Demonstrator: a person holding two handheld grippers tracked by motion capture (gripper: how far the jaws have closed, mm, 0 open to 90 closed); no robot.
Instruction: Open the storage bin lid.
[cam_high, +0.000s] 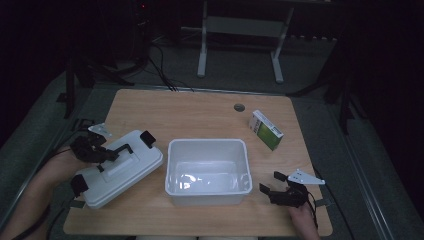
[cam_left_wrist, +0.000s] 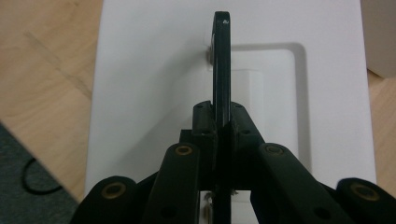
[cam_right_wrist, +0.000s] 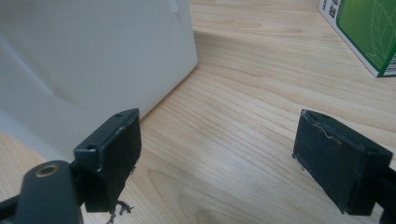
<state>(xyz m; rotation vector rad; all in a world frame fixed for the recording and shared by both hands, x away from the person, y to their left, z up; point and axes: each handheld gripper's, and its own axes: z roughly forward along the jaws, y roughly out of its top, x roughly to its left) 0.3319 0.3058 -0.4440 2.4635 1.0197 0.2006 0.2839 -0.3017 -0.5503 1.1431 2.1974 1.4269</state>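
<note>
1. High view: the white lid (cam_high: 122, 167) lies flat on the counter (cam_high: 200, 112), left of the open white bin (cam_high: 208, 171) and just beside it, long axis running diagonally from near-left to far-right. The left gripper (cam_high: 107, 154) sits over the lid's middle, at its black handle (cam_high: 121, 149). The bin looks empty, only glare on its floor. The green-and-white box (cam_high: 266, 129) stands on the counter beyond the bin's far-right corner, apart from it. The right gripper (cam_high: 272, 186) is low at the bin's near-right corner, so it is the nearer one to the box.

2. Left gripper view: fingers clenched on the handle, which stands edge-on between them above the recessed panel of the lid (cam_left_wrist: 149, 70). Bare counter to the left.

3. Right gripper view: fingers (cam_right_wrist: 114, 154) spread wide, nothing between them but wood grain. The bin's outer wall (cam_right_wrist: 93, 60) is just beside the left finger; the box (cam_right_wrist: 366, 32) lies ahead to the upper right, well clear.

4. My read: a lid move hinges on it sitting left of the bin; carry right, square its axis to the rim.
</note>
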